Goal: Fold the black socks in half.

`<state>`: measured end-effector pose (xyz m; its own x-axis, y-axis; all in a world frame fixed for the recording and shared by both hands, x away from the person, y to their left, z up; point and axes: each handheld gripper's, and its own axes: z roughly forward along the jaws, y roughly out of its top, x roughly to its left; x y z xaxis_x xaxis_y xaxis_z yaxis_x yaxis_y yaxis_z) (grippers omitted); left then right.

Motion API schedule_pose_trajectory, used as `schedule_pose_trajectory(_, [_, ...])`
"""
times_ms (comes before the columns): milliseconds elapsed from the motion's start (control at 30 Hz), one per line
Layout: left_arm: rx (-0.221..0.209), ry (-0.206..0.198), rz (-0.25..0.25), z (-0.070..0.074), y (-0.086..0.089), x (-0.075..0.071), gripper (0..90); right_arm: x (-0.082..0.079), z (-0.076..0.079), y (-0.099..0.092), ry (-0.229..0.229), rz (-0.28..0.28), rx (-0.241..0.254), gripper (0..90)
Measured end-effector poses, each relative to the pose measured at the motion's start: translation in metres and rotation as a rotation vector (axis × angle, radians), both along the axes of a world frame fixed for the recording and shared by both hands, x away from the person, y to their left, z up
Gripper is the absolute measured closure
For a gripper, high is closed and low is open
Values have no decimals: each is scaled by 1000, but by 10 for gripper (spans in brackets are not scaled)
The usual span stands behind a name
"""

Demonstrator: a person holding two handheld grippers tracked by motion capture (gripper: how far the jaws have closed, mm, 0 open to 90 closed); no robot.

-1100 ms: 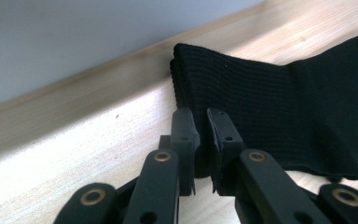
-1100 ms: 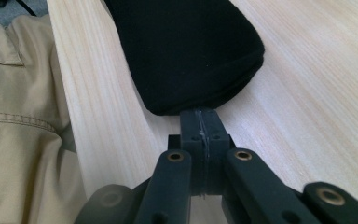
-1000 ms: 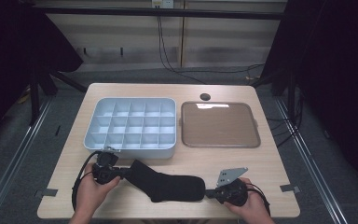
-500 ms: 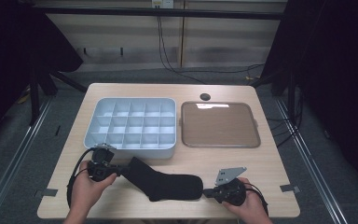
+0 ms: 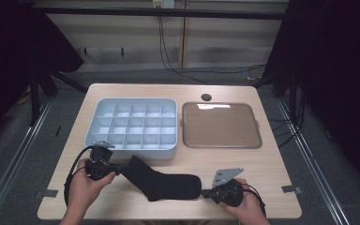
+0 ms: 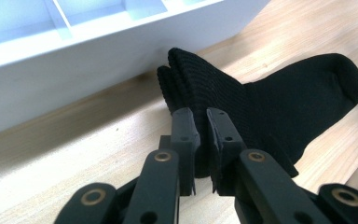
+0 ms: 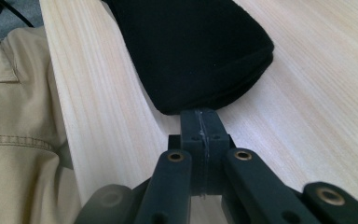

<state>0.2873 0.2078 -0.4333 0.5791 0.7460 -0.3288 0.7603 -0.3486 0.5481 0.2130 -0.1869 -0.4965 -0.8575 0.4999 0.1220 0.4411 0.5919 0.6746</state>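
Lying flat near the front edge of the wooden table (image 5: 272, 164): black sock (image 5: 166, 180), ribbed cuff toward the left, rounded toe toward the right, just in front of the pale blue compartment tray (image 5: 131, 124). Cuff end close to the tray's front wall, seemingly not touching it in the left gripper view.

Left gripper (image 6: 200, 140), held in the left hand (image 5: 86, 185): jaws nearly together, a narrow gap between them, the edge of the sock's cuff caught in that gap. Cable looping off to the left on the tabletop.

Right gripper (image 7: 200, 122), held in the right hand (image 5: 246, 206): jaws pressed fully together, tips right at the toe's edge. Cannot tell whether any fabric is pinched there. Grey three-cornered plate on top in the high view.

Brown square tray (image 5: 220, 124) just right of the compartment tray, well apart from the sock. Small dark round spot (image 5: 206, 97) near the table's far edge. Tan trouser fabric (image 7: 14, 140) beside the table edge in the right gripper view.
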Motion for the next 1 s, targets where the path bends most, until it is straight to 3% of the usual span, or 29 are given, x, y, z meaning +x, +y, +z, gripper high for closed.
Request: schedule_pose_trajectory(1000, [-38,-5,-22,16,-5,-3,819,5,0,13,-10,20,-2,900])
